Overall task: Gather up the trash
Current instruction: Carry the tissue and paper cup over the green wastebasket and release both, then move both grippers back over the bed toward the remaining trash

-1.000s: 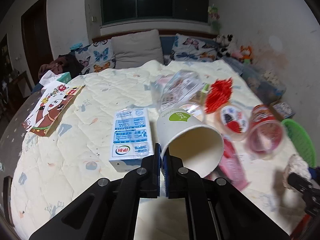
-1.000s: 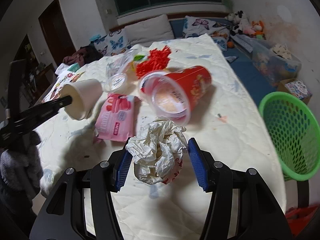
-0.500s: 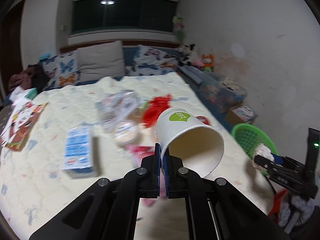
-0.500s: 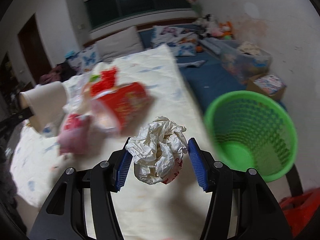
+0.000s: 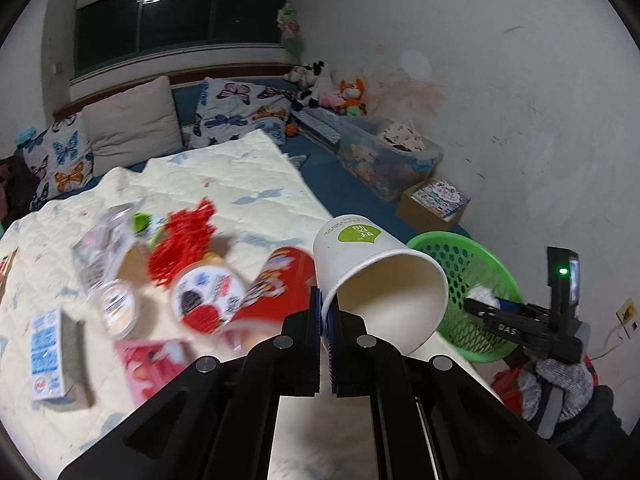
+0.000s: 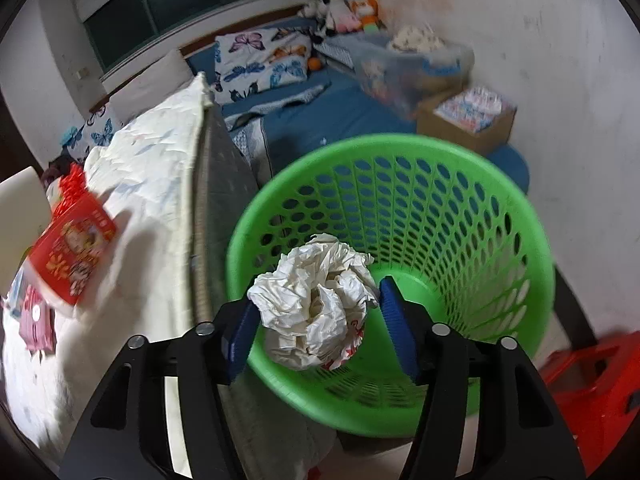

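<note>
Both tongs are over the bed's right edge, where the green basket point(image 6: 472, 216) stands on the floor against the mattress side. Right gripper point(image 6: 316, 312) points down into the basket's mouth, its blue pads opening; the crumpled paper wad point(image 6: 316, 296) sits between them, its left side touching the left pad, while a narrow gap shows at the right pad. The wad hangs above the basket's bare green bottom. Left gripper point(image 5: 326, 320) has its jaws pinched together on the rim of a white paper cup point(image 5: 376, 276), which lies tilted with its open mouth toward the camera, held above the quilt point(image 5: 240, 176) near the bed's right edge, just beside the basket. On the quilt to the cup's left lie a red tub point(image 5: 276, 284), a round lid point(image 5: 208, 298), red shreds point(image 5: 184, 240), a pink pack point(image 5: 152, 364) and a blue-white carton point(image 5: 48, 356), all blurred.
</note>
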